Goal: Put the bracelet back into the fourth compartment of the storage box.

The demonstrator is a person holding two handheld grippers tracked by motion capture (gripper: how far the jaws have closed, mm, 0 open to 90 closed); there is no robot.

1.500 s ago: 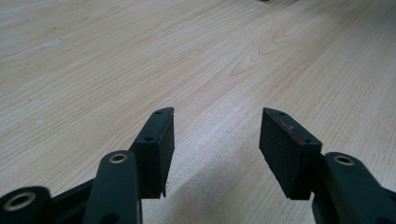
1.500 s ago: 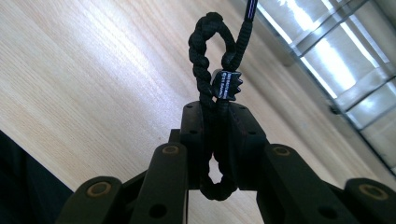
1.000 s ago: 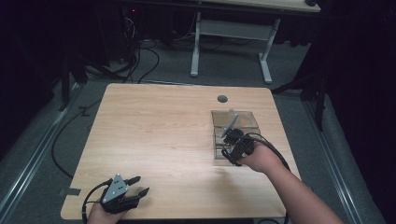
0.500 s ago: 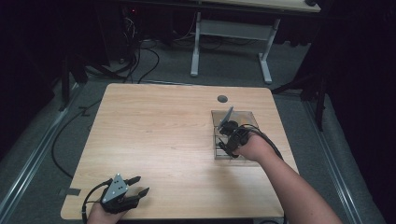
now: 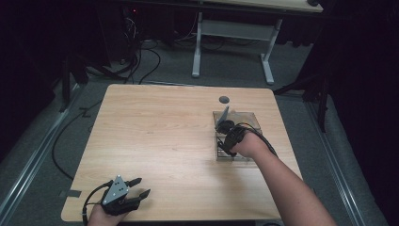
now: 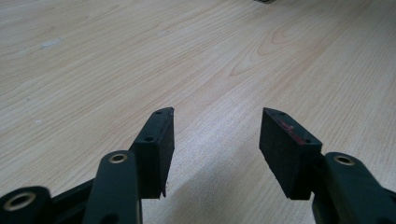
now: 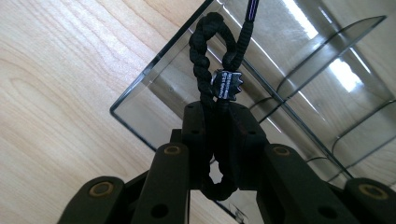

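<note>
Cord [image 7: 219, 79], black and braided, is being grasped by the right gripper [image 7: 215, 140] just above the clear box [image 7: 299, 93]; lowering and releasing it inside seems next. Left gripper [image 6: 215, 140] is resting released on the surface [image 6: 140, 56].

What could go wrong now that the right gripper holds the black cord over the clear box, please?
The braided cord is pinched low by the right gripper, so its free loop could catch the clear box rim rather than drop inside. The light box might also shift if the gripper bumps it.
</note>
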